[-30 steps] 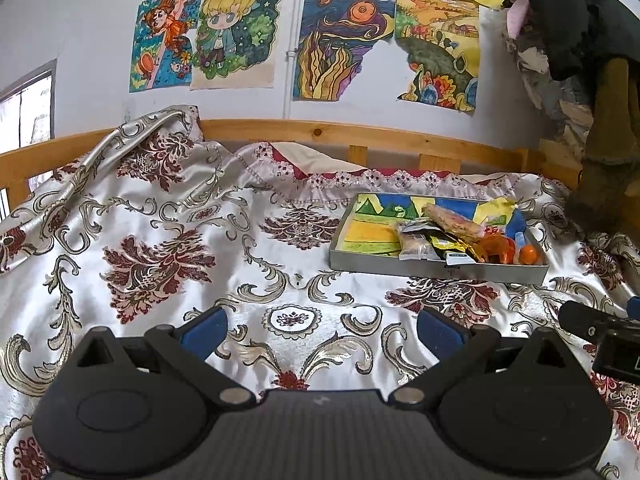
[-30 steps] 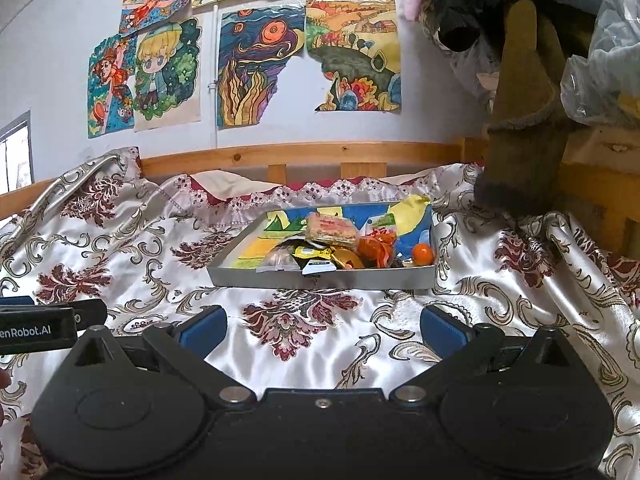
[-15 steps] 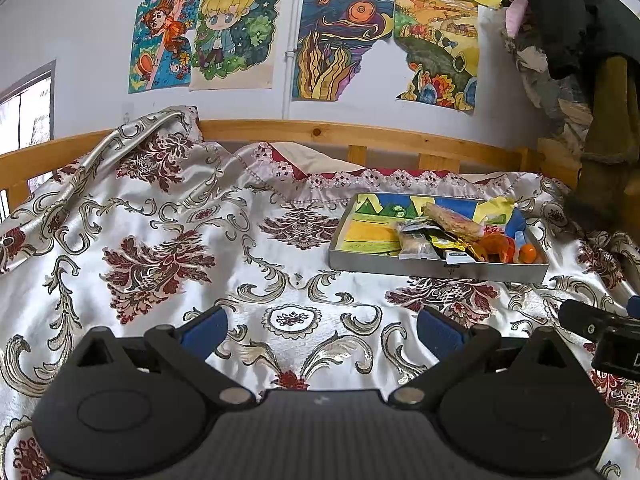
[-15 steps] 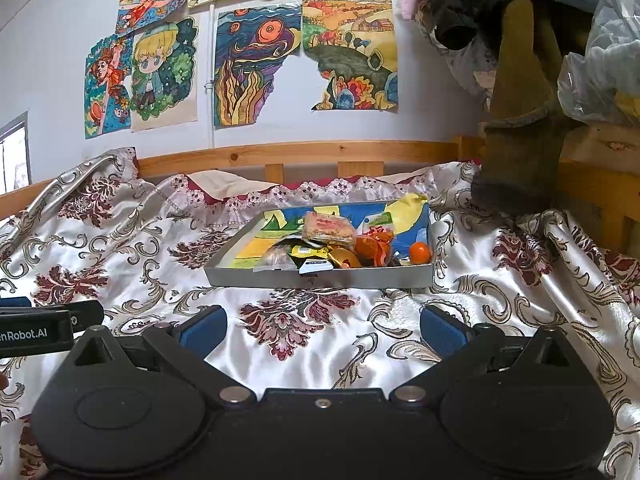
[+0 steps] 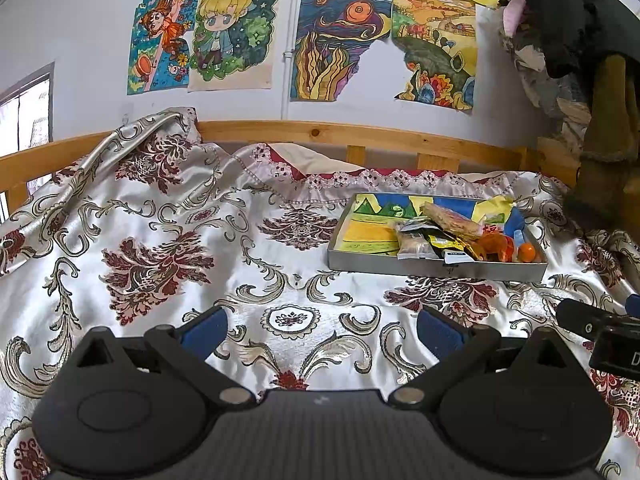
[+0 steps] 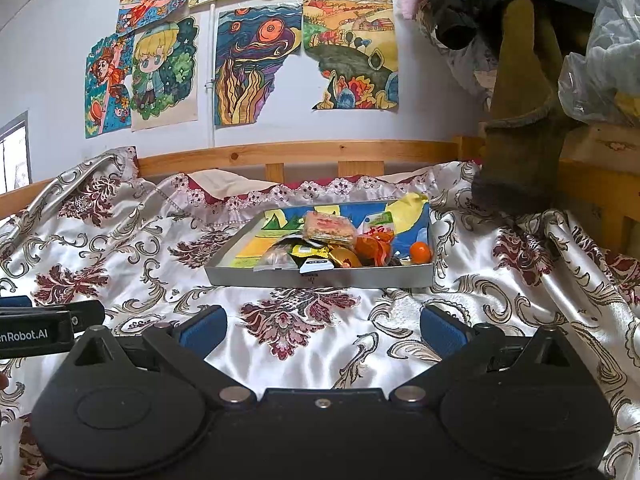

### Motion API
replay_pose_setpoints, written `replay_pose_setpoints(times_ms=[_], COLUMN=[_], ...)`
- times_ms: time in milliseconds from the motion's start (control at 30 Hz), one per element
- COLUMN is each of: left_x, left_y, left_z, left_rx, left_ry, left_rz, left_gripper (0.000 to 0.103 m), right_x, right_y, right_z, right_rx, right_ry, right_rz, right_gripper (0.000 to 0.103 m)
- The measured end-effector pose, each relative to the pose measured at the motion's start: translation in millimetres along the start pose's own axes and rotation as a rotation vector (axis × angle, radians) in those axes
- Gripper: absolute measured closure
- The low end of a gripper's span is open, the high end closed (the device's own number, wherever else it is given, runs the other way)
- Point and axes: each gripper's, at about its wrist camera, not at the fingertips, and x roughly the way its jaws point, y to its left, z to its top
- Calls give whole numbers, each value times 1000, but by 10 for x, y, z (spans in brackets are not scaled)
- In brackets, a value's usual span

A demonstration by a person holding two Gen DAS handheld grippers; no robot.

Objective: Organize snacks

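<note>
A shallow grey tray [image 5: 436, 270] [image 6: 320, 277] with a colourful lining sits on the patterned bedspread. It holds a pile of snacks: a pink wafer pack [image 6: 328, 227] on top, a clear bag of nuts [image 6: 276, 260], a black-and-yellow packet [image 6: 310, 254], orange wrappers [image 6: 372, 250] and a small orange fruit [image 6: 421, 251]. My left gripper [image 5: 320, 330] is open and empty, low over the bedspread, left of and nearer than the tray. My right gripper [image 6: 322, 326] is open and empty, straight in front of the tray.
A wooden bed rail [image 5: 360, 136] runs behind the bedspread under wall drawings. Hanging dark clothes [image 6: 516, 120] and a plastic bag [image 6: 600, 60] crowd the right side. Each gripper shows at the edge of the other's view, the right one [image 5: 600, 332] and the left one [image 6: 44, 330].
The right wrist view has drifted slightly, so the tray sits a little lower and nearer. The left gripper has barely moved. Both stay open.
</note>
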Motion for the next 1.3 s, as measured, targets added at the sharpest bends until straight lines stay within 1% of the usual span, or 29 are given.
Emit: replay_pose_setpoints(times_ms=[1300], left_x=[-21], left_y=[3], left_z=[26], left_rx=[11], left_ry=[-6], left_rz=[-8], left_gripper=[0], right_x=[3], right_y=[8], right_z=[-1], right_rx=[-1], right_ry=[3], right_rz=[1], right_gripper=[1])
